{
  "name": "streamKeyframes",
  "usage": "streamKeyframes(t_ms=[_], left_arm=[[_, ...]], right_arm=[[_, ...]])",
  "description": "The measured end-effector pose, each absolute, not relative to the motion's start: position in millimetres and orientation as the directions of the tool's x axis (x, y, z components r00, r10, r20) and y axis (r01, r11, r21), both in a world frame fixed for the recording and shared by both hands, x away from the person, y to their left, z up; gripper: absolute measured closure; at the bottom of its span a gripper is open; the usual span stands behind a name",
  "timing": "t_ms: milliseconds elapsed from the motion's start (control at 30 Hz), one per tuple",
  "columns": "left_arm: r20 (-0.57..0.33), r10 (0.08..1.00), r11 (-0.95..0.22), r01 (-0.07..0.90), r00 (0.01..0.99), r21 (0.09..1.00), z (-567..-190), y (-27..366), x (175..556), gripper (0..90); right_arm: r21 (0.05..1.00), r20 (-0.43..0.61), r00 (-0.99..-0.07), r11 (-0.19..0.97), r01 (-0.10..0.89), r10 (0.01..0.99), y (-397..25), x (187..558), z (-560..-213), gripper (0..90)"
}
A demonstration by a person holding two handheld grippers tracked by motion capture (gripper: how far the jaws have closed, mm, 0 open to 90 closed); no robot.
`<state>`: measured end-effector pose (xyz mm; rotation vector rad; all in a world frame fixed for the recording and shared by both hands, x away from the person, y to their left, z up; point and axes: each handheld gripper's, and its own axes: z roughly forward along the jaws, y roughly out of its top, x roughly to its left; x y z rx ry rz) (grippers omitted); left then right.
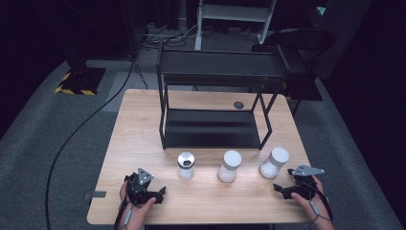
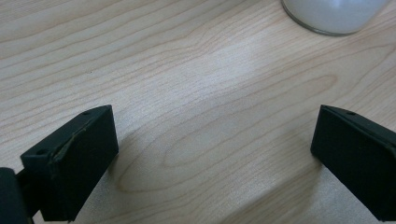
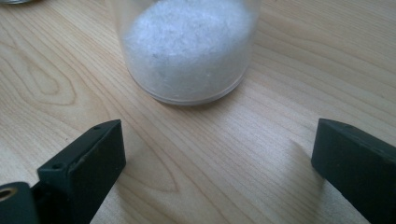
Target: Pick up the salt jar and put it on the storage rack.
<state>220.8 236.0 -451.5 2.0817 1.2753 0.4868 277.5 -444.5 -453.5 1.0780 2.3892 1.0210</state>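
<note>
Pale wood grain fills the near edge of the table (image 1: pixel 201 201), where both tools rest low with nothing between their jaws. The left tool (image 1: pixel 160 194) stands wide open, and the left jar (image 1: pixel 186 166), dark-topped, lies ahead of it and off to its right, near but apart. The right tool (image 1: pixel 279 189) is open too. The right jar (image 1: pixel 274 162) stands upright just beyond it, straight ahead in the right gripper view (image 3: pixel 187 51), white grains showing through its clear wall. The right hand is clearly the nearer to its jar. The middle jar (image 1: pixel 229 166) stands between the other two. Behind the row, a black shelf rack (image 1: pixel 213 128) waits with its lower tier bare.
</note>
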Motion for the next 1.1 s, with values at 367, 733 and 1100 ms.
streamKeyframes(t_ms=[367,733,1100], left_arm=[[-0.024,0.874,-0.335,0.636,0.486,0.695,-448.9,235.5,219.8,4.9],[0.007,0.853,-0.349,0.559,0.523,0.753,-434.2,229.3,208.8,4.9],[-0.083,0.850,-0.247,0.533,0.520,0.809,-426.3,240.6,201.6,5.0]], right_arm=[[0.725,-0.003,-0.661,0.457,0.516,0.751,-444.7,277.6,-453.6,2.5],[0.725,-0.003,-0.660,0.457,0.516,0.751,-444.6,277.5,-453.7,2.5],[0.724,-0.003,-0.657,0.455,0.518,0.754,-443.9,277.6,-453.6,2.5]])
